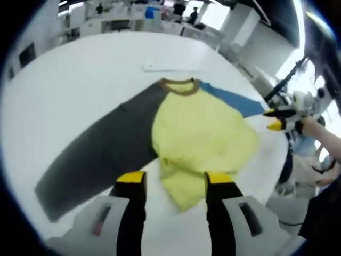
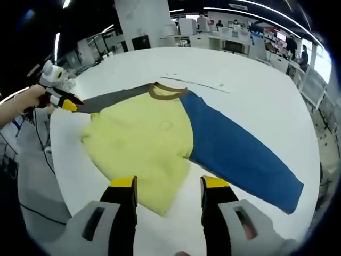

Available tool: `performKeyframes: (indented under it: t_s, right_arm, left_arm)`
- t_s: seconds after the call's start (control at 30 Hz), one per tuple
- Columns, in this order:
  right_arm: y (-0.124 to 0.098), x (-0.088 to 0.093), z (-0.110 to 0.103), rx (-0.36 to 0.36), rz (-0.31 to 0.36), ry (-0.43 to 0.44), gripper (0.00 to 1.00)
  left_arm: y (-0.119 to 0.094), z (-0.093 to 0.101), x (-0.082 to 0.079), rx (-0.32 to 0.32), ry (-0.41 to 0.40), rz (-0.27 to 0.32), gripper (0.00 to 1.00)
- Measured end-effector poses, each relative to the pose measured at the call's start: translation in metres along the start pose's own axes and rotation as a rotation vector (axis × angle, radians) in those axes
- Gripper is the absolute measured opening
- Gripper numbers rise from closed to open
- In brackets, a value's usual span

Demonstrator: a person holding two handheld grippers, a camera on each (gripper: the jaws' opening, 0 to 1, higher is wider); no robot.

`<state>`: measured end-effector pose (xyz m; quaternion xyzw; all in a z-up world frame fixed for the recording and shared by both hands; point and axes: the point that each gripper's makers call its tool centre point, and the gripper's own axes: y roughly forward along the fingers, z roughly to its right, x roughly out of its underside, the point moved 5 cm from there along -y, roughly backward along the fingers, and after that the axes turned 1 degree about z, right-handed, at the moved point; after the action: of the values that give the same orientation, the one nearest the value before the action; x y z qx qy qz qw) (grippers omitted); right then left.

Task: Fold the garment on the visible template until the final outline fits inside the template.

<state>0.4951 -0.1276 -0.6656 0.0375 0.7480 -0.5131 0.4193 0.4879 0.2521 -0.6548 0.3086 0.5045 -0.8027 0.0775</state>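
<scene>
Both grippers, left gripper (image 1: 175,184) and right gripper (image 2: 169,188), hover open (jaws apart) above the shirt's (image 2: 144,144) yellow hem.

We see each gripper, left gripper (image 1: 175,188) and right gripper (image 2: 168,193), built alike: grey housings, black jaws, yellow-capped tips.

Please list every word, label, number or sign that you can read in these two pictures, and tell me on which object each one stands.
None can be read.
The yellow front of the garment carries a faint round mark, too blurred to read.
The white table bears small dark marks beyond the collar, too small to read.
Background screens and signs are blurred.
</scene>
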Motion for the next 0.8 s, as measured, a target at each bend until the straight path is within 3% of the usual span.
performKeyframes:
  t_s: [0.13,0.37,0.57,0.8]
  right_arm:
    - [-0.014,0.005,-0.013,-0.02,0.001,-0.009,0.58]
    - [-0.035,0.01,-0.03,-0.04,0.027,-0.001,0.65]
    - [-0.049,0.009,-0.042,-0.058,0.067,0.007,0.72]
    - [-0.075,0.002,-0.058,-0.069,0.14,-0.017,0.77]
  left_arm:
    - [-0.013,0.006,0.015,-0.003,0.031,-0.011,0.5]
    - [-0.04,0.011,0.029,-0.009,0.024,0.036,0.61]
    - [-0.061,0.015,0.033,-0.007,0.039,0.064,0.71]
    - [-0.09,0.026,0.029,-0.009,0.039,0.15,0.81]
